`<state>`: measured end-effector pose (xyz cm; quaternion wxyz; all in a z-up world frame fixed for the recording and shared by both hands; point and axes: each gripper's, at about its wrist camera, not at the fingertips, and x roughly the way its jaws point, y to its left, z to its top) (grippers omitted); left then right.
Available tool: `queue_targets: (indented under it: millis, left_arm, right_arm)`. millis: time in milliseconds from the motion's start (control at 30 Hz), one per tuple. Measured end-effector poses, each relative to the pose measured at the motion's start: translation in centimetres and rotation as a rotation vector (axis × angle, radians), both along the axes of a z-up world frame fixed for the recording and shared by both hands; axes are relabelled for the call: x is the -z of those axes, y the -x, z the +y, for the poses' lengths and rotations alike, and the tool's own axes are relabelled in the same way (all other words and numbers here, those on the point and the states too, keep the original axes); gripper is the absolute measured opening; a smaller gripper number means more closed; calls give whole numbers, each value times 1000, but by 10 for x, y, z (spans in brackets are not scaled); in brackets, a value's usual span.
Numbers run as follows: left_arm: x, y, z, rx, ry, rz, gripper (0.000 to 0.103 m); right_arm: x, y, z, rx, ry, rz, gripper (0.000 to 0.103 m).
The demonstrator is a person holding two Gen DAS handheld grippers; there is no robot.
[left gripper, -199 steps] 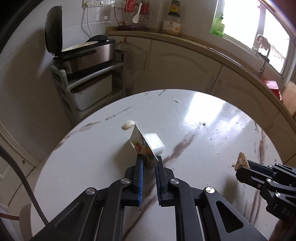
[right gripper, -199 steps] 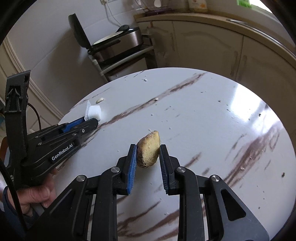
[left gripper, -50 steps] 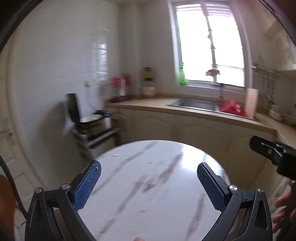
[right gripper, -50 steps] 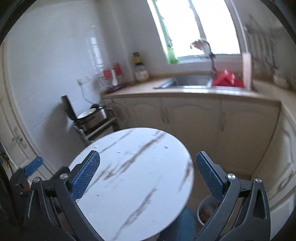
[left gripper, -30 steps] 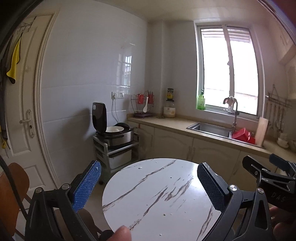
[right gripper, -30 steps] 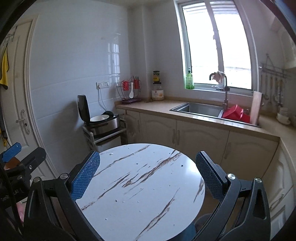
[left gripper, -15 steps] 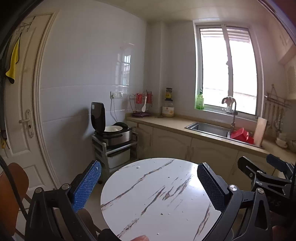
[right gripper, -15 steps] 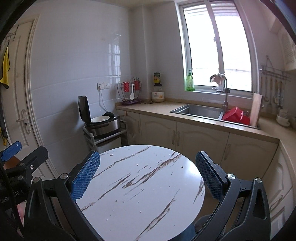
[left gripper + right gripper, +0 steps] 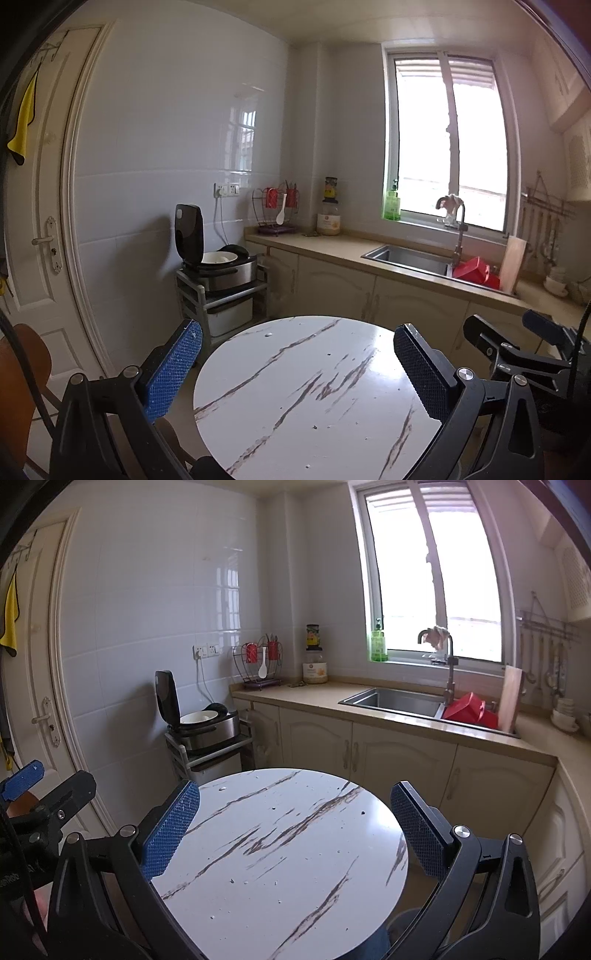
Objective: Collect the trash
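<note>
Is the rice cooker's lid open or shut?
Open. The rice cooker on the rack beside the counter has its black lid hinged up nearly vertical, and the white inner pot shows beneath it; the left wrist view agrees.

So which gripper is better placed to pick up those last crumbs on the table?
Right gripper, marginally: both are open, empty and raised, but its view shows most crumbs on the table just below it.

Round table (image 9: pixel 295 849) before sink counter (image 9: pixel 369 705)

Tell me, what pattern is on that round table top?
The round table top is glossy white with brown marble-like streaks and a few small crumbs, clearest in the right wrist view.
</note>
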<state>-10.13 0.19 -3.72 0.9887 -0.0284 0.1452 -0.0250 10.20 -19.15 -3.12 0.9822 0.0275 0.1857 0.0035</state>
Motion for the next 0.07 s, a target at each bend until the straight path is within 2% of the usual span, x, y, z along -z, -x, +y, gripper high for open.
queue_targets:
  millis: [67]
  left_arm:
    - [0, -1, 3, 0, 5, -5, 102]
  right_arm:
    - [0, -1, -1, 0, -1, 2, 103]
